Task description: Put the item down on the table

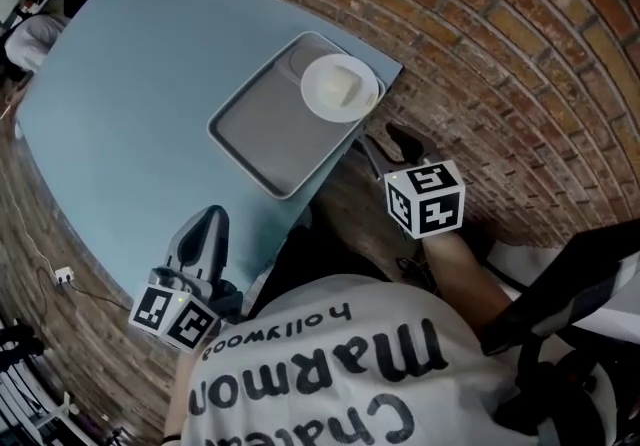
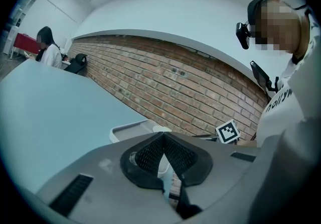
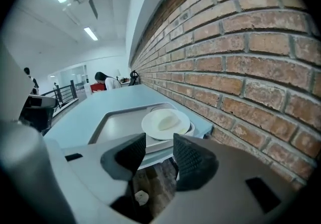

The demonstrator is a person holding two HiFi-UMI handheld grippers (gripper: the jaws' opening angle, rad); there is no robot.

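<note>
Tray [image 1: 265, 139] and white plate [image 1: 340, 87] lie flat on the blue table [image 1: 130, 104], with the plate at the tray corner nearest the brick wall [image 3: 241, 57]. Neither gripper touches them. The left gripper [image 2: 163, 140] hangs by the table's near edge, jaws pressed together on nothing. The right gripper [image 3: 159, 150], jaws parted and empty, faces the tray from off the table corner. With both held clear, the set-down looks finished.
</note>
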